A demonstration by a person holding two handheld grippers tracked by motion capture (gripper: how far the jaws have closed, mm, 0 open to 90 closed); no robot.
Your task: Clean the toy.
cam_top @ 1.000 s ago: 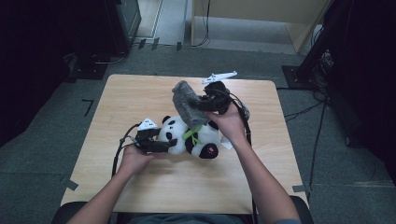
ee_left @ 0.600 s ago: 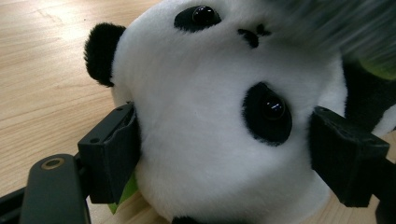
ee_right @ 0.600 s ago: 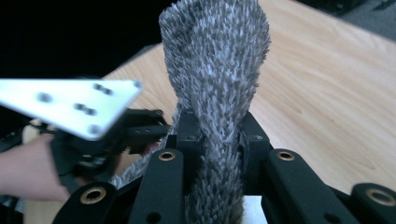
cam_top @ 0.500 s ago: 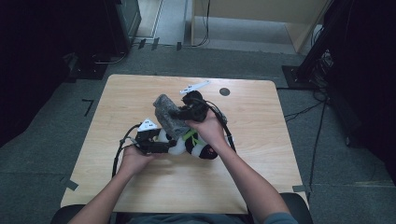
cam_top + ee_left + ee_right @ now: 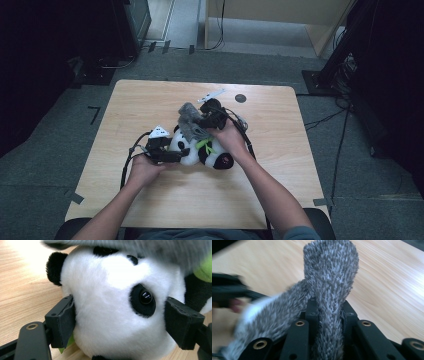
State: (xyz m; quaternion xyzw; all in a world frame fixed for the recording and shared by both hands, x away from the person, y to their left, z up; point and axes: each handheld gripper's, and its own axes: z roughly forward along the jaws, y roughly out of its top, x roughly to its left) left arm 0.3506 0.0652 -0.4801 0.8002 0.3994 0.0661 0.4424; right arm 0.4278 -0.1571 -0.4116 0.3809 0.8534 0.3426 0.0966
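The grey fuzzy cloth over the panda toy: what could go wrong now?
The right gripper pinches only a narrow fold of the grey fuzzy cloth, so it may slip out. The left gripper squeezes the soft black-and-white plush panda's head, which could squirm free or drag across the wooden table.

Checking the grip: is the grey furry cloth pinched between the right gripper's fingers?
Yes, the grey furry cloth runs down between the right gripper's closed fingers.

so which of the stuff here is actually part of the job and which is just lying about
In the job:
- panda plush, its head between the left claw jaws
- grey fuzzy cloth, pinched in the right claw

Lying about:
- small dark disc on the table
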